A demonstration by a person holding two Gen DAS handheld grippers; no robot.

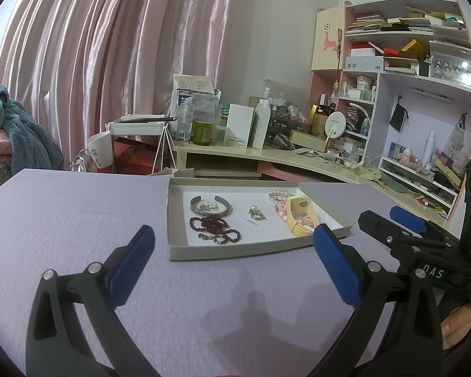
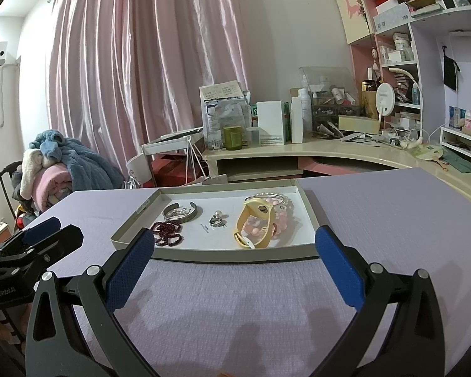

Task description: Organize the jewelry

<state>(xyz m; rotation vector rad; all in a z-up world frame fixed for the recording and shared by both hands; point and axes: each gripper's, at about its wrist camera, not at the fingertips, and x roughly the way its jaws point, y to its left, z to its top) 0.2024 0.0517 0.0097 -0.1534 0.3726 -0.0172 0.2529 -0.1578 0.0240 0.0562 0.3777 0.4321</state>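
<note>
A shallow grey cardboard tray [image 1: 235, 249] [image 2: 235, 256] lies on the lilac table. It holds a silver cuff bangle [image 1: 211, 211] [image 2: 190, 215], dark red bead bracelets [image 1: 212, 225] [image 2: 168, 234], a pearl ring cluster [image 1: 256, 214] [image 2: 217, 219], a yellow watch strap [image 1: 301, 216] [image 2: 257, 224] and pink beads [image 2: 281, 218]. My left gripper [image 1: 235, 251] is open and empty just short of the tray. My right gripper [image 2: 235, 251] is open and empty at the tray's near edge; it also shows in the left wrist view [image 1: 389, 220].
The lilac table mat [image 1: 78, 213] [image 2: 376, 207] spreads around the tray. Behind stand a cluttered cream desk [image 1: 251, 152] [image 2: 298, 150], shelves [image 1: 417, 72], a pink curtain [image 2: 141, 62] and a pile of blankets [image 2: 56, 169].
</note>
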